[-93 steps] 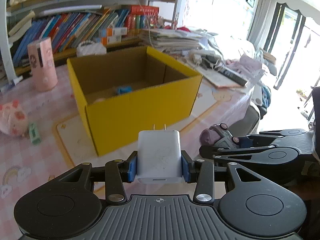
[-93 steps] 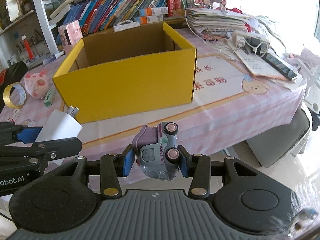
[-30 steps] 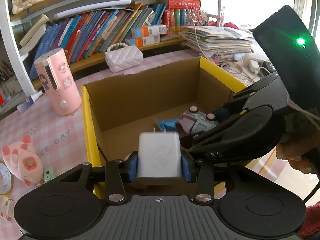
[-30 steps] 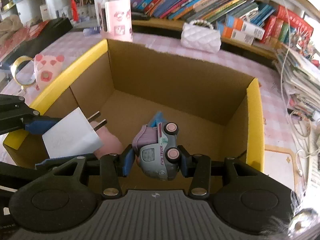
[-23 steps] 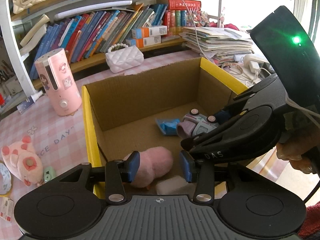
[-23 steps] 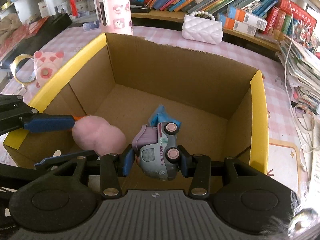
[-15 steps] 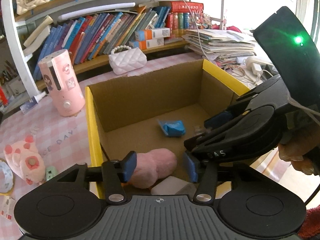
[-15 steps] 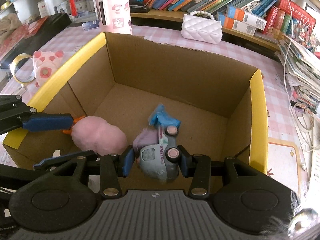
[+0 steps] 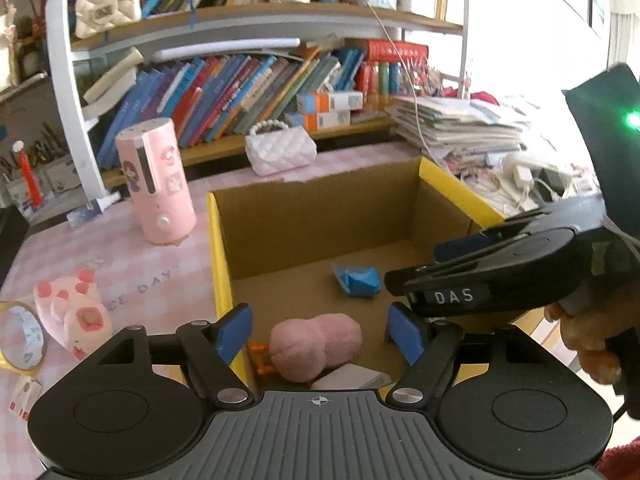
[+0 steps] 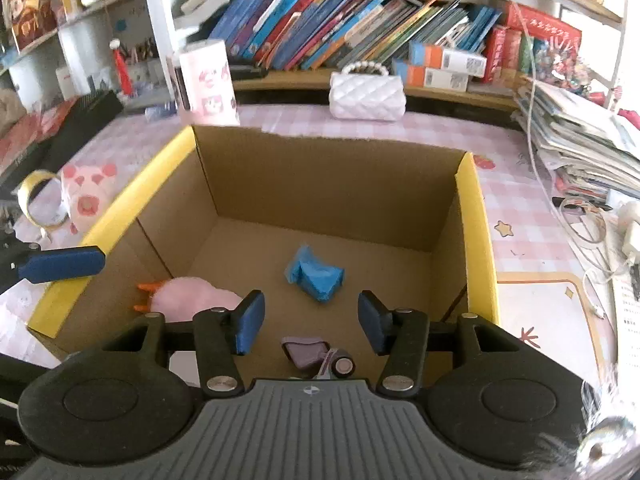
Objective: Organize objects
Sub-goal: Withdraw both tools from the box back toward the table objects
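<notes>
left gripper: your jaws are opening, nothing between the pads – white charger lies on the box floor below them, near wall side, touching the pink plush
right gripper: your jaws are opening too, pads clear of the toy truck – it sits on the box floor under them, tipped so a wheel faces the camera; you hold nothing
box: yellow outside, brown inside, open top, standing on the pink checked table
box contents: pink plush with orange feet at the left side, blue crumpled packet near the middle, toy truck at the near wall, charger beside the plush
spacing: packet well apart from plush and truck
your hands: right hand visible on its handle just right of the box; both grippers above the near rim, close together
around the box: pink cylinder and white quilted purse behind it, pig toy and tape roll to the left, paper stack and cables to the right, bookshelf at the back
in the way: nothing above the box floor but your own grippers
</notes>
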A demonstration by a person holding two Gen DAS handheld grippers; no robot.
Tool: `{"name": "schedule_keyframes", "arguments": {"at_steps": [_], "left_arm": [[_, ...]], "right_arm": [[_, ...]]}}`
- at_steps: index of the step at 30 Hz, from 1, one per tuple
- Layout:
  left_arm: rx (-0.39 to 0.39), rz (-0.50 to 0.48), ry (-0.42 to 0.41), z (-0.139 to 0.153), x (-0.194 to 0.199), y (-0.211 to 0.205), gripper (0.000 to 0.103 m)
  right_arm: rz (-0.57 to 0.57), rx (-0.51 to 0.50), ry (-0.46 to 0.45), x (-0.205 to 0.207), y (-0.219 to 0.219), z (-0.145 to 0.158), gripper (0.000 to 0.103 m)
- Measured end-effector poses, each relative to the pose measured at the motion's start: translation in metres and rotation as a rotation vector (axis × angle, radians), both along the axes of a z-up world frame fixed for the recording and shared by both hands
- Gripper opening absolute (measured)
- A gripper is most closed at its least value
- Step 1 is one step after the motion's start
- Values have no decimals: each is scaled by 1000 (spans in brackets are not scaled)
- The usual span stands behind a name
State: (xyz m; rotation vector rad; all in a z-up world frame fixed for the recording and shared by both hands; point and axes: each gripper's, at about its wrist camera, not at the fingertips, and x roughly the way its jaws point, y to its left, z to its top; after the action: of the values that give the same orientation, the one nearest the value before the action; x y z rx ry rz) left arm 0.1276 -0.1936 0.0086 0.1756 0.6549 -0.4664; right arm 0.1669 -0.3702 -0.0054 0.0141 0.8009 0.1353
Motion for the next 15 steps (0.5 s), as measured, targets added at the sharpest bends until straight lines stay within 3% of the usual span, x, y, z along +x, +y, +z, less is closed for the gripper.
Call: {"name": "schedule_keyframes", "arguments": {"at_steps": [15], "left_arm": [[-52, -7, -73, 13, -36, 19, 81]], "right_arm": [[-213, 2, -213, -64, -2, 31, 53]]}}
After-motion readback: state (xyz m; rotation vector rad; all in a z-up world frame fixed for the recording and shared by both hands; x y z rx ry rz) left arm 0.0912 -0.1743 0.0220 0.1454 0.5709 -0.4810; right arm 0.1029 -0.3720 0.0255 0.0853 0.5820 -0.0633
